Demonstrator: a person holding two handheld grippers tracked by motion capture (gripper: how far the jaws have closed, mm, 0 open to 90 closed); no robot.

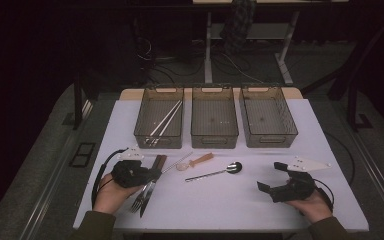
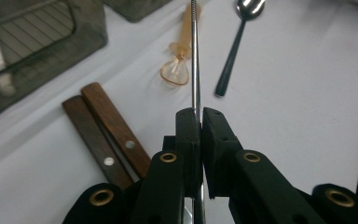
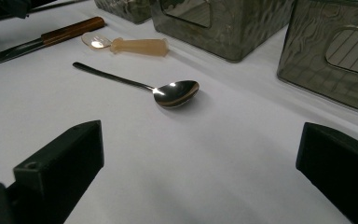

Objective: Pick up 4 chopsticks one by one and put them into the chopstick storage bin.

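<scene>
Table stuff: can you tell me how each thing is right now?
left gripper: shut on the metal chopstick.
right gripper: open, holding nothing.
metal spoon: lying loose, bowl up.
plastic spoon: lying on the table.
left bin: holds two chopsticks.
middle bin: empty.
right bin: empty.

A silver chopstick (image 2: 195, 56), brown wooden handles (image 2: 107, 133), an amber plastic spoon (image 2: 179, 56), grey-tinted bins (image 1: 214, 117), white table (image 1: 220, 200).
</scene>
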